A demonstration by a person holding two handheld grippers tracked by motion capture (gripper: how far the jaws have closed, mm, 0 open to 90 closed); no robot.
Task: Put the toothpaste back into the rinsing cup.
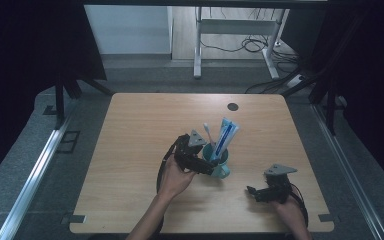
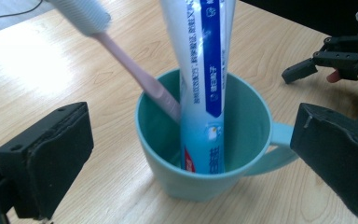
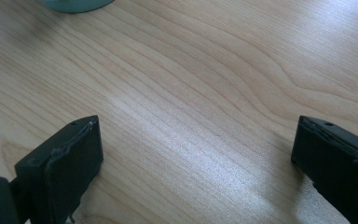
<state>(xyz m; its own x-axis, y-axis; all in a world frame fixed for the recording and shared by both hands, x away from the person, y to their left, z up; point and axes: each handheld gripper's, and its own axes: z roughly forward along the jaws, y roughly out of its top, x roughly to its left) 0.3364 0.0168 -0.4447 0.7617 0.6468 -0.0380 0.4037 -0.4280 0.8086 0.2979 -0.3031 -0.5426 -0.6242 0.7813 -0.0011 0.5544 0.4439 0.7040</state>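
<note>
The wooden bench (image 1: 145, 150) spreads across the middle of the high view, with a small dark round spot (image 1: 233, 106) near its upper edge, and bare wood lies everywhere else around my work. My right gripper (image 1: 252, 190) rests low right in that view, well apart from the cup; its jaws stand wide open over bare wood grain, holding and touching nothing, with a sliver of the cup's base at the top left of the right gripper view. My left gripper (image 2: 186, 154) sits right at the cup, jaws spread as wide as they go, one on each side of it, the pads clear of the wall, so I grip nothing. The teal cup (image 2: 242, 135) stands upright at the centre of the left gripper view, its handle pointing to the right of the frame. Inside it a white-and-blue toothpaste tube (image 2: 205, 70) stands nearly upright, and a pink toothbrush (image 2: 135, 74) leans toward the upper left, white bristle head up.
</note>
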